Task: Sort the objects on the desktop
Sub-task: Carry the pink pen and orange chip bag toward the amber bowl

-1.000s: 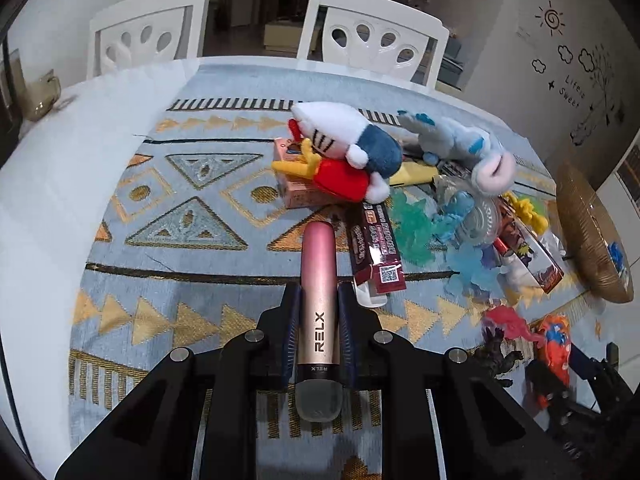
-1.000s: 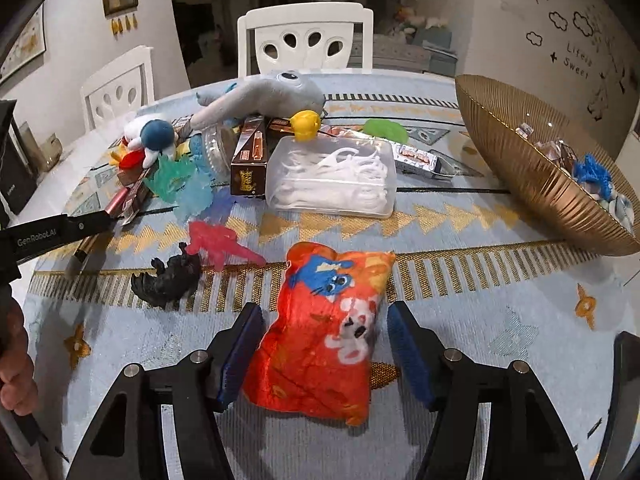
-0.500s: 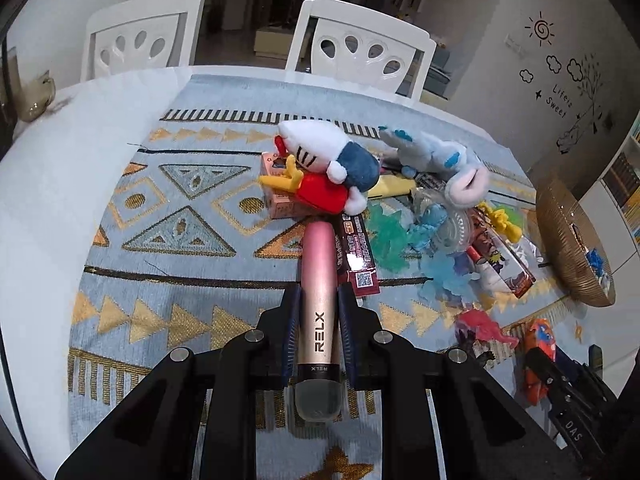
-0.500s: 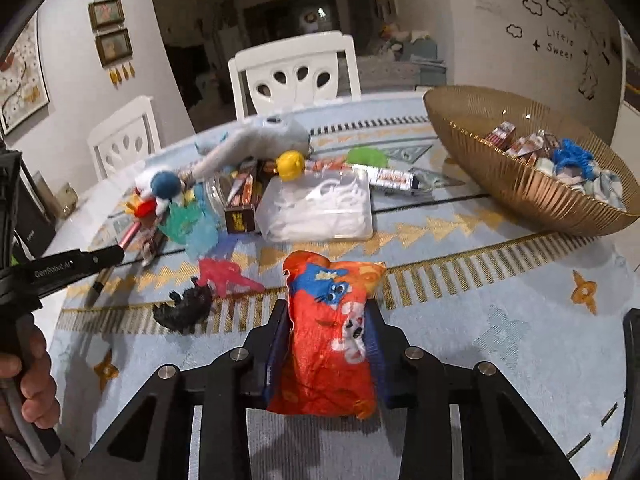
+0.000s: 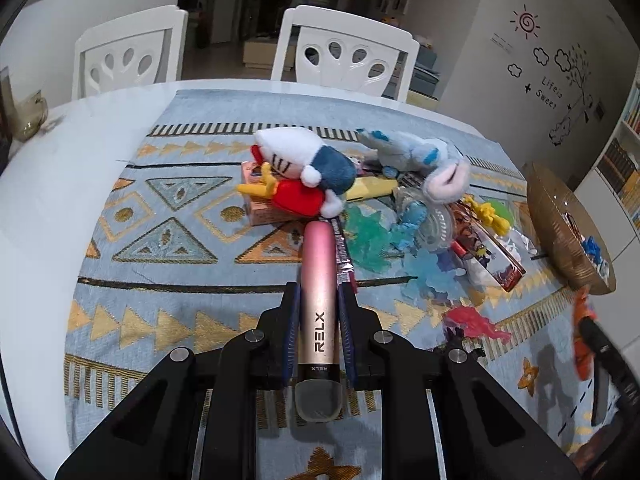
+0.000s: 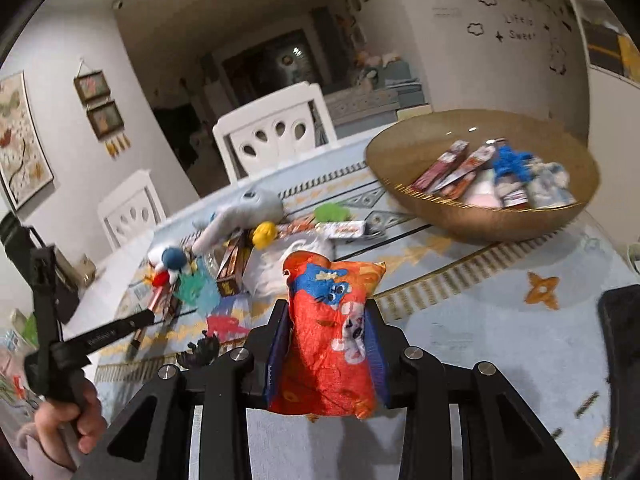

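Note:
My left gripper is shut on a pink RELX vape pen, which points forward over the patterned tablecloth. My right gripper is shut on an orange snack bag with a blue cartoon print. The bag is squeezed between the pads and held above the cloth. A gold bowl with several packets and a blue toy stands ahead to the right of it. The left wrist view catches the same bowl at the far right, with the orange bag blurred below it.
A pile lies mid-table: a white and blue plush, a grey plush, green and blue jelly toys, a red toy, a black figure and small boxes. White chairs stand behind. A hand grips the left handle.
My right gripper closed on the orange bag, lifted it off the cloth and swung toward the gold bowl while tilting. The left gripper kept hold of the pen, almost still.

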`<state>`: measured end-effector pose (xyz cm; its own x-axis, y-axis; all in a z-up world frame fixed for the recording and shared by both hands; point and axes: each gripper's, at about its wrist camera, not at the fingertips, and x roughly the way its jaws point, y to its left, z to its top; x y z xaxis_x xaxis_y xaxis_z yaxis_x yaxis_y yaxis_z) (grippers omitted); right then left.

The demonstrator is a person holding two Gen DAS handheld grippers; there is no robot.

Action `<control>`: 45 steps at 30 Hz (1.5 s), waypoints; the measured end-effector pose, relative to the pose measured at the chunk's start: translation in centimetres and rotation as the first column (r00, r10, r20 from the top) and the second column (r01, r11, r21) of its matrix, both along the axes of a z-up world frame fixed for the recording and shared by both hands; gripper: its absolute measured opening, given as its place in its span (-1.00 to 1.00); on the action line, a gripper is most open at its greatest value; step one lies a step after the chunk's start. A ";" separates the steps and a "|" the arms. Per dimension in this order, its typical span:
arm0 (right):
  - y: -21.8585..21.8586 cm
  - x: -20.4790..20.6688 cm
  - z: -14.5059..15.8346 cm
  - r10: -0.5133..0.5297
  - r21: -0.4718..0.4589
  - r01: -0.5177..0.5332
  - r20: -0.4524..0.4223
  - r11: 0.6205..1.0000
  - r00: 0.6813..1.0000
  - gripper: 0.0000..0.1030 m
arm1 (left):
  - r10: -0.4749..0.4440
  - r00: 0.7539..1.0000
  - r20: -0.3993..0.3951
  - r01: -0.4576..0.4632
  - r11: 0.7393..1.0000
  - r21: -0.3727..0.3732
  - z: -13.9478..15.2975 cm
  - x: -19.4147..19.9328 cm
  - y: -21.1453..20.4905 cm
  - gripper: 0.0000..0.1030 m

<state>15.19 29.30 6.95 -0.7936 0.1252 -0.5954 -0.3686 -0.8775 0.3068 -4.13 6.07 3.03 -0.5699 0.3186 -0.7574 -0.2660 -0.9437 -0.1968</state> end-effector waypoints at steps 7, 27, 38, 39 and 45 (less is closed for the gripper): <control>3.1 3.7 1.4 -0.077 -0.028 0.076 -0.031 0.997 0.997 -0.32 | -0.030 0.999 -0.020 0.029 0.999 -0.019 0.1 0.7 1.4 -0.69; 14.2 11.5 10.6 -0.218 -0.037 0.215 -0.215 0.976 0.952 -0.32 | -0.199 0.967 -0.158 0.207 0.978 0.038 13.5 4.6 13.9 -0.69; 17.5 6.6 9.5 -0.230 -0.063 0.223 -0.140 0.973 0.963 -0.32 | -0.365 0.920 -0.140 0.377 0.924 0.064 11.5 3.8 26.3 -0.69; 17.7 5.9 9.3 -0.228 -0.063 0.221 -0.131 0.973 0.965 -0.32 | -0.376 0.917 -0.135 0.387 0.919 0.069 11.1 3.6 27.1 -0.69; 18.6 2.3 7.6 -0.221 -0.068 0.216 -0.080 0.974 0.972 -0.32 | -0.415 0.904 -0.105 0.423 0.902 0.084 9.3 1.7 30.1 -0.69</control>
